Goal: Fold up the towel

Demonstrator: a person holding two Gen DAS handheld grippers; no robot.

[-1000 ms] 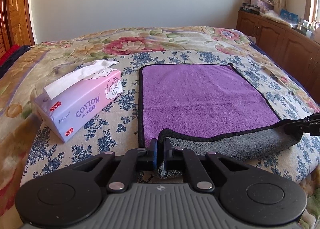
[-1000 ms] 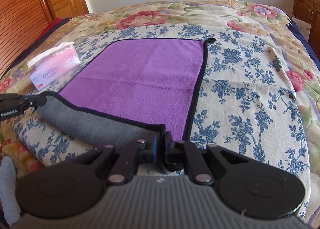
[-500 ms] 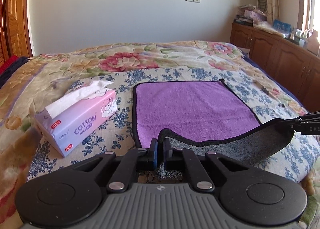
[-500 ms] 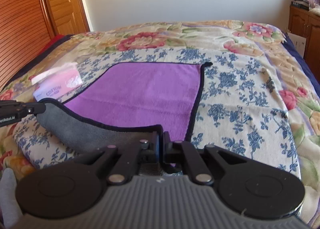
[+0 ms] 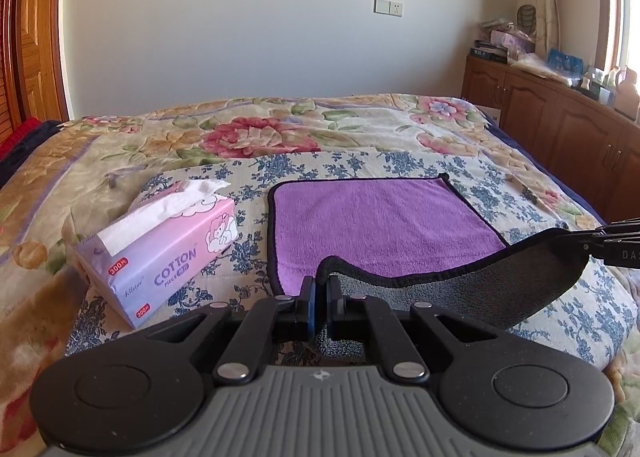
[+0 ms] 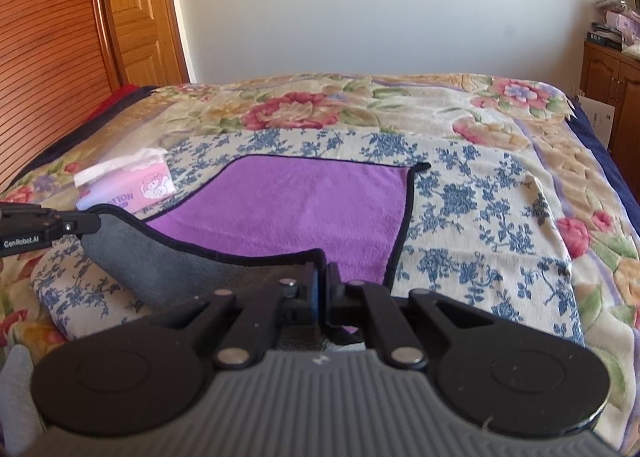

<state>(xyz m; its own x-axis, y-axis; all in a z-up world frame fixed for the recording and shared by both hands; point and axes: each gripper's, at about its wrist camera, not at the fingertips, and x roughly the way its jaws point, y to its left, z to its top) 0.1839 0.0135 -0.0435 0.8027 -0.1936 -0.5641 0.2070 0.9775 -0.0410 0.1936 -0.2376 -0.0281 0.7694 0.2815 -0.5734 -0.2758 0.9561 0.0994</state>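
The left gripper [image 5: 320, 297] is clamped on the near-left corner of the towel [image 5: 380, 225], and the right gripper [image 6: 322, 293] pinches the near-right corner. The lifted near edge shows grey underside; the purple face lies on the bedspread [image 5: 400, 161] toward 12 o'clock. Uneven carrying could skew the fold; drifting toward 10 o'clock could snag the tissue pack [image 5: 160, 253].

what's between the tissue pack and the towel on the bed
Only bare flowered bedspread separates the tissue pack from the towel; the left wrist view shows it best.
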